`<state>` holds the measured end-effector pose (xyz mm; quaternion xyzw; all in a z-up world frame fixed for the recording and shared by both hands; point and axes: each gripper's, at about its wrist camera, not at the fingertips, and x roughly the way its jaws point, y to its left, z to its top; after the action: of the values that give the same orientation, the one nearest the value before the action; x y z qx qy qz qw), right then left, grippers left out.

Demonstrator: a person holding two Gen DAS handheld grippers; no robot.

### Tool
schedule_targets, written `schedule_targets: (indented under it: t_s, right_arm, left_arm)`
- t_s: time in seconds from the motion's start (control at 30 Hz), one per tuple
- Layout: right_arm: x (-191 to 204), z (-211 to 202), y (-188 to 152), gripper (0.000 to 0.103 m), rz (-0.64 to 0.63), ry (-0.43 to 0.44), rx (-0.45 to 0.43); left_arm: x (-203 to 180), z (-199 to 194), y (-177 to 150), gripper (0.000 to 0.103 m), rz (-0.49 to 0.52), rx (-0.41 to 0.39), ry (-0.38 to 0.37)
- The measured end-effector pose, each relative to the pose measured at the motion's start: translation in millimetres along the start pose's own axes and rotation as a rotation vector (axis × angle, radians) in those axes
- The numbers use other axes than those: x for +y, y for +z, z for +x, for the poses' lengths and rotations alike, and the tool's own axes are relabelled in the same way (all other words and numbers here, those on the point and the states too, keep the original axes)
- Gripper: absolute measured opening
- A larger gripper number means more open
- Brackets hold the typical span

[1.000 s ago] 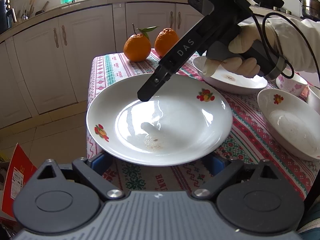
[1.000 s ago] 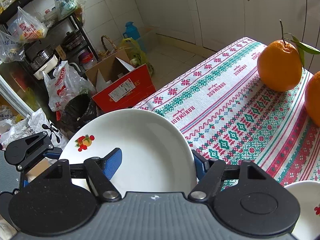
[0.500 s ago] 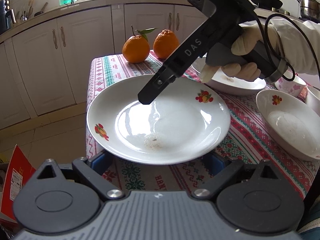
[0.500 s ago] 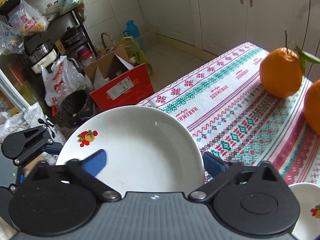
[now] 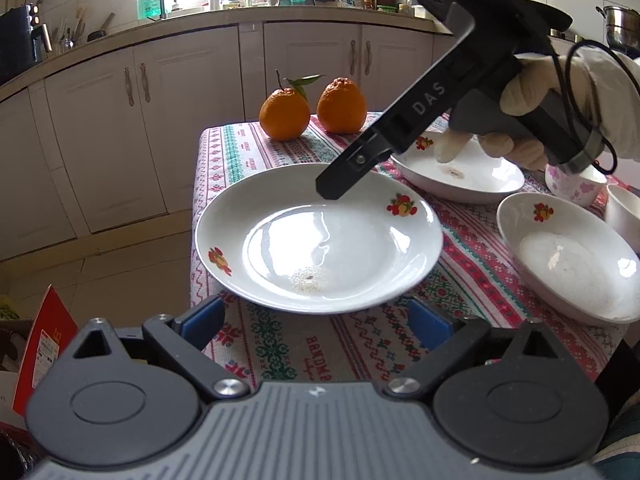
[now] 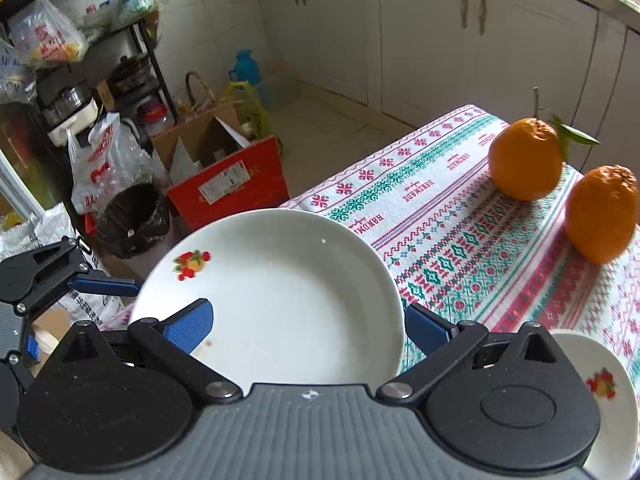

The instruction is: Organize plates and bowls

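Left wrist view: left gripper (image 5: 318,320) low in front, jaws spread wide, blue pads (image 5: 204,318) either side of the near rim of the white plate (image 5: 320,240), clamped on nothing. Plate lying flat at the near-left corner of the bench (image 5: 320,356), on the patterned tablecloth (image 5: 464,248), fruit print on its rim, a few crumbs in its well. Above the plate's far rim, right gripper (image 5: 340,180) slanting down from the upper right, held by a gloved hand (image 5: 532,100); contact between tip and rim impossible to tell. Behind it a second plate (image 5: 460,176); to the right a deep bowl (image 5: 568,256) and a flowered cup (image 5: 572,184). Two oranges (image 5: 285,114) side by side at the far edge.

Right wrist view: right jaws just opened and now released, standing wide, gripping nothing; plate seen below and between the spread pads, not pressed by either. Plate's left part overhanging the bench edge. At the far left, one blue finger of the left gripper reaching to the plate's rim; touching or not, unclear. Oranges at the right, apart from the plate. Rim of another plate at the lower right corner. On the floor beyond, a red box (image 6: 228,184) and a black bin (image 6: 132,220).
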<state>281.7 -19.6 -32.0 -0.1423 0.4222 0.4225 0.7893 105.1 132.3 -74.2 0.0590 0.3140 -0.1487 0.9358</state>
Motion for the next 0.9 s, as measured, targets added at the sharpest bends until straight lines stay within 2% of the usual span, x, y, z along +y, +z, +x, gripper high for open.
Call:
schedule_targets:
  t_s: [0.3,0.47,0.6,0.7,0.9]
  right_arm:
    - [16,-71,-35,0.103,0.118,-0.091,-0.111]
    - [27,-108,-73,0.103,0.121,-0.116,-0.133]
    - [46,-131,-108,0.103,0.09,-0.21,-0.142]
    - [54,-145,-133,0.103,0.112,-0.269,-0.159]
    - [45,-167,-171,0.103,0.205,-0.292,-0.168]
  left_arm:
    - [-22,-33,-3,0.099,-0.014,-0.061,-0.019]
    - [-42,-44,-5,0.099,0.006,-0.084,-0.053]
    - [-59,-48,-6,0.099,0.032,-0.088,-0.081]
    - [-72,-49,-7,0.099,0.054,-0.082,-0.105]
    - [-98,-42,-13,0.099,0.098,-0.054,-0.155]
